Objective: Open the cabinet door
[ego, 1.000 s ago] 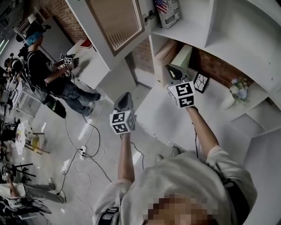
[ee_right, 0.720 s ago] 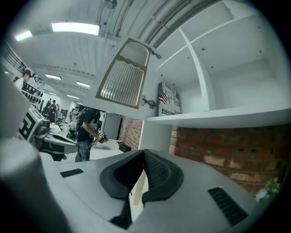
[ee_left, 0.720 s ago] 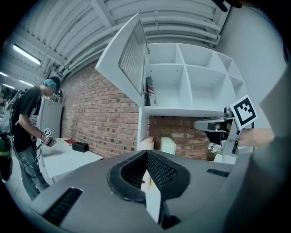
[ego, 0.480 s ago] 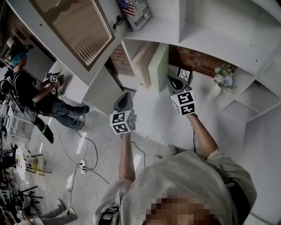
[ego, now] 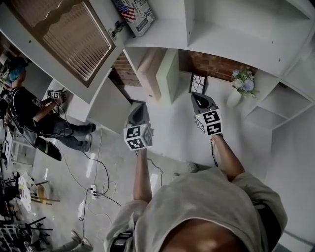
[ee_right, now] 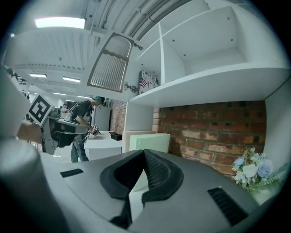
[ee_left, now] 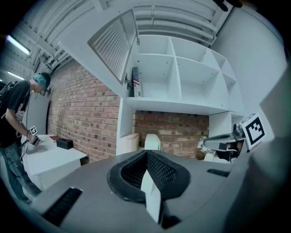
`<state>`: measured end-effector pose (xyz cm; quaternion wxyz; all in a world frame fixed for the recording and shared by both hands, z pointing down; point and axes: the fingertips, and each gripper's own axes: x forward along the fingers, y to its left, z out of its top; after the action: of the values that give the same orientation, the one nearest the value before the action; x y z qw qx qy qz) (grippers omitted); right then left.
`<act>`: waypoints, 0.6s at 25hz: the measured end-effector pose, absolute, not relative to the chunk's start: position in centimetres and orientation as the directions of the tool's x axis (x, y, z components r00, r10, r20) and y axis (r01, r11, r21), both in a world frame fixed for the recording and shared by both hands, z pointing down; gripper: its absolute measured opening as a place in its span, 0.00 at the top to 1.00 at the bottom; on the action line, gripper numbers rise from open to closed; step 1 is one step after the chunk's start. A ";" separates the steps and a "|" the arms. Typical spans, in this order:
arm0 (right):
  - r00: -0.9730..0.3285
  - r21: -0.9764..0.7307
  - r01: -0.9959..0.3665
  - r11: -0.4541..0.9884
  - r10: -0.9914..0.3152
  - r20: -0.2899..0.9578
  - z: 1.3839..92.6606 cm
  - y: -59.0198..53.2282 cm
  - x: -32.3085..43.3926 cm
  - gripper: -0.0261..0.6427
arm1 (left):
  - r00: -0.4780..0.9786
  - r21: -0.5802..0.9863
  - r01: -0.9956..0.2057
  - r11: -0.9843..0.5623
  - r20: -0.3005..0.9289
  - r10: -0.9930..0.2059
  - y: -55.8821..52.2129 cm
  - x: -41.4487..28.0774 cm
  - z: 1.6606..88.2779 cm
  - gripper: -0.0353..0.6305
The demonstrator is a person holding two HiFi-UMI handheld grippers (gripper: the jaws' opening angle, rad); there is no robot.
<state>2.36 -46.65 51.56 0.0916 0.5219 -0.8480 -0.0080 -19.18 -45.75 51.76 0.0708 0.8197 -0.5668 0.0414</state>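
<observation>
Both grippers have come down and back from the shelves since a moment ago, the right one more. The cabinet door (ego: 64, 34) has not swung since then. It is up high on the far left, wide open and pointing away from the white shelves (ego: 162, 32). It hangs by its edge next to the box with a flag (ego: 133, 15), so that box now shows. I think the job is done, and that is why the hands have let go and dropped.

The left gripper (ego: 139, 105) is low and well apart from the door. Its jaws are pressed together with nothing in them. The right gripper (ego: 198, 97) is to the right of it, in front of the lower shelf. Its jaws are pressed together too, and it holds nothing. Both point about level at the brick wall (ego: 216, 66).

Near that wall stand a pale green board (ego: 170, 76), a small framed picture (ego: 198, 82) and a vase of flowers (ego: 241, 83). Far off on the left, another person (ego: 24, 103) stands by a white table.
</observation>
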 end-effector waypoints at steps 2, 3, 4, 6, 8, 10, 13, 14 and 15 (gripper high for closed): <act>-0.435 0.107 -0.885 0.453 -0.887 0.156 52.0 -46.5 2.8 0.94 | 0.357 0.071 -0.934 -0.350 0.154 -0.921 -45.7 -18.9 52.1 0.91; -0.435 0.107 -0.885 0.453 -0.886 0.159 52.2 -46.4 3.0 0.94 | 0.358 0.073 -0.934 -0.351 0.158 -0.920 -45.7 -18.8 52.2 0.91; -0.434 0.107 -0.885 0.453 -0.886 0.161 52.2 -46.4 3.1 0.94 | 0.358 0.074 -0.934 -0.350 0.161 -0.920 -45.7 -18.8 52.3 0.91; -0.430 0.104 -0.888 0.449 -0.888 0.160 52.2 -46.3 3.4 0.94 | 0.355 0.076 -0.935 -0.348 0.167 -0.920 -45.7 -18.7 52.5 0.91; -0.427 0.104 -0.890 0.444 -0.891 0.157 52.2 -46.3 3.5 0.94 | 0.353 0.078 -0.935 -0.345 0.171 -0.920 -45.7 -18.7 52.7 0.91; -0.425 0.102 -0.891 0.442 -0.892 0.152 52.1 -46.3 3.6 0.94 | 0.353 0.078 -0.935 -0.345 0.172 -0.920 -45.6 -18.7 52.9 0.91; -0.424 0.099 -0.893 0.440 -0.894 0.147 52.0 -46.2 3.6 0.94 | 0.353 0.077 -0.935 -0.345 0.176 -0.919 -45.5 -18.6 53.2 0.91; -0.424 0.097 -0.893 0.439 -0.894 0.147 51.9 -46.3 3.6 0.94 | 0.354 0.077 -0.935 -0.345 0.176 -0.919 -45.5 -18.6 53.2 0.91; -0.424 0.096 -0.893 0.439 -0.894 0.147 51.9 -46.3 3.6 0.94 | 0.354 0.078 -0.935 -0.346 0.174 -0.919 -45.5 -18.5 53.1 0.91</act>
<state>3.56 -46.28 51.89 0.0883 0.5295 -0.8437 -0.0015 -18.50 -45.48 53.10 0.0820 0.8188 -0.5660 0.0493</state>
